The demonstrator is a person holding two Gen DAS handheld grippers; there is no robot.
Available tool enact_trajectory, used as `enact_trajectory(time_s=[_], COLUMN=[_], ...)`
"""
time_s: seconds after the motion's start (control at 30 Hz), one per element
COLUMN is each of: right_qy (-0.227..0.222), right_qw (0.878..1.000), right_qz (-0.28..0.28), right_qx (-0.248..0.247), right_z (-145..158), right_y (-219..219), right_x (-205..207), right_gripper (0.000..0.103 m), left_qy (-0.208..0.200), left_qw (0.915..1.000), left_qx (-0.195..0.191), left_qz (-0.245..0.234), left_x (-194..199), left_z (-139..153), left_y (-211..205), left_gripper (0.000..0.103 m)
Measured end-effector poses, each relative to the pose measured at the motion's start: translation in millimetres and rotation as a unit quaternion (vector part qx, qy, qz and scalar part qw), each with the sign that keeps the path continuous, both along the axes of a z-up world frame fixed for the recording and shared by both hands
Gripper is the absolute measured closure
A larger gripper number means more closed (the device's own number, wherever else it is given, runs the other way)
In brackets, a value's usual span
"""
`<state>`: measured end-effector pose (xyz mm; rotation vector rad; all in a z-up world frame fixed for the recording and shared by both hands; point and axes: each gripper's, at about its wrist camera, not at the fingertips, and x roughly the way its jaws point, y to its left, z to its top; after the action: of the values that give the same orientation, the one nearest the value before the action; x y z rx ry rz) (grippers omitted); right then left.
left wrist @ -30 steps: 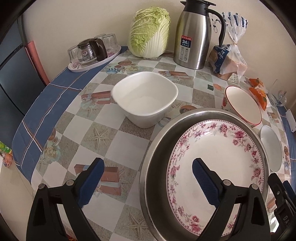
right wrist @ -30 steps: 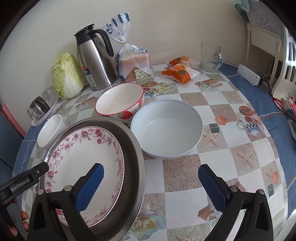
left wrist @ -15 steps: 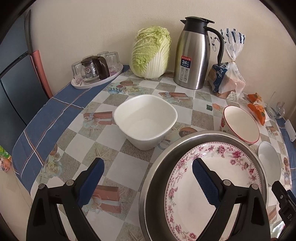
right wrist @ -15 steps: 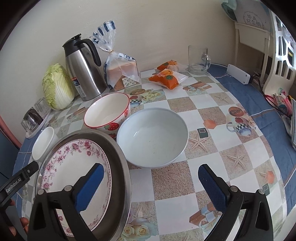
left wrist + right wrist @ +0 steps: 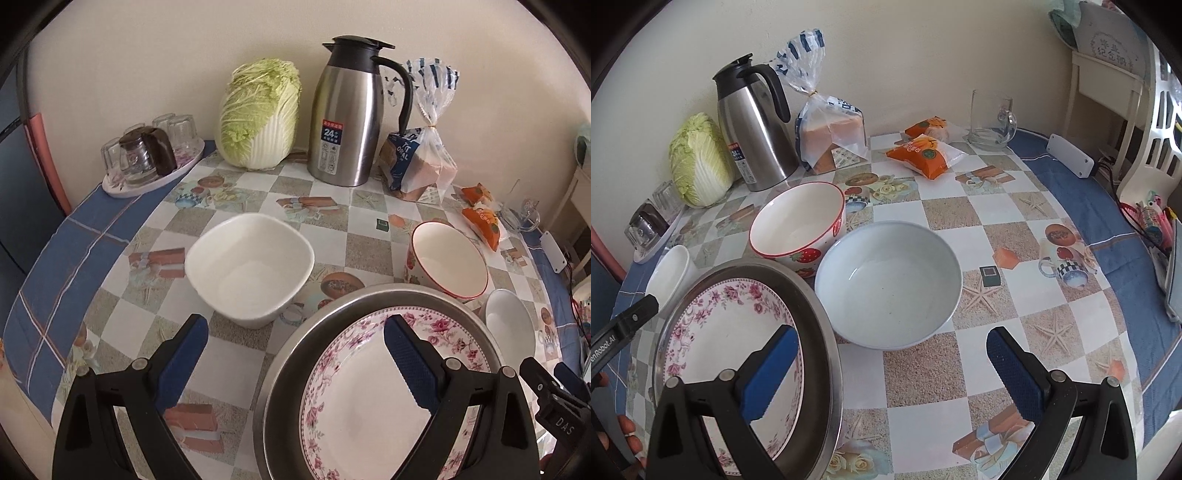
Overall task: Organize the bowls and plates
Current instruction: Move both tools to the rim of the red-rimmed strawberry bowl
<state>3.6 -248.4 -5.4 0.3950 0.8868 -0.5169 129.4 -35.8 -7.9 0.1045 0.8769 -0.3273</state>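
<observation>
A floral plate lies inside a steel pan, also seen in the right wrist view as plate and pan. A square white bowl stands ahead of my left gripper, which is open and empty above the table. A strawberry bowl and a round white bowl stand ahead of my right gripper, which is open and empty. The square bowl shows at left in the right wrist view.
At the back stand a cabbage, a steel thermos, a bread bag, a tray of glasses, orange snack packs and a glass mug. A white box lies at the right edge.
Both grippers have pulled back and risen from the dishes, so the bowls and pan look smaller and farther. Both stay open. The dishes have not moved.
</observation>
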Motion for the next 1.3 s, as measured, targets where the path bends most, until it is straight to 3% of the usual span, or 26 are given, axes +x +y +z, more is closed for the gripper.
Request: enact_trajectory(time_s=[0.13,0.23,0.43,0.8,0.97,1.17,1.3], right_qy=[0.005,0.011,0.019,0.044,0.054,0.079,0.091], right_qw=[1.000,1.000,0.999,0.995,0.993,0.990,0.987], right_qz=[0.011,0.021,0.042,0.077,0.089,0.096,0.109], right_qx=[-0.007,-0.017,-0.017,0.038,0.062,0.068,0.074], right_z=[9.5,18.3,33.2,37.6,34.7,23.0,10.8], right_y=[-6.8,-11.9,-26.9,-55.0,-59.6,-62.8,-62.0], right_x=[9.9,19.3,41.0,86.3,109.8,135.7,149.7], right_gripper=[0.000,0.000,0.000,0.000,0.001,0.027,0.046], left_qy=[-0.029,-0.025,0.020,0.085,0.126,0.163,0.185], left_qw=[0.9993,0.9986,0.9959,0.9894,0.9851,0.9788,0.9749], left_qx=[0.008,0.013,0.045,0.043,0.020,0.009,0.007], left_qz=[-0.022,-0.043,-0.077,-0.110,-0.115,-0.124,-0.124], left_x=[11.9,24.1,46.2,80.1,94.8,102.5,107.7], left_z=[21.4,31.1,25.6,24.0,17.6,-1.9,-18.2], left_y=[-8.6,-18.0,-39.8,-80.4,-99.3,-120.3,-130.6], left_gripper=[0.007,0.007,0.007,0.007,0.007,0.009,0.025])
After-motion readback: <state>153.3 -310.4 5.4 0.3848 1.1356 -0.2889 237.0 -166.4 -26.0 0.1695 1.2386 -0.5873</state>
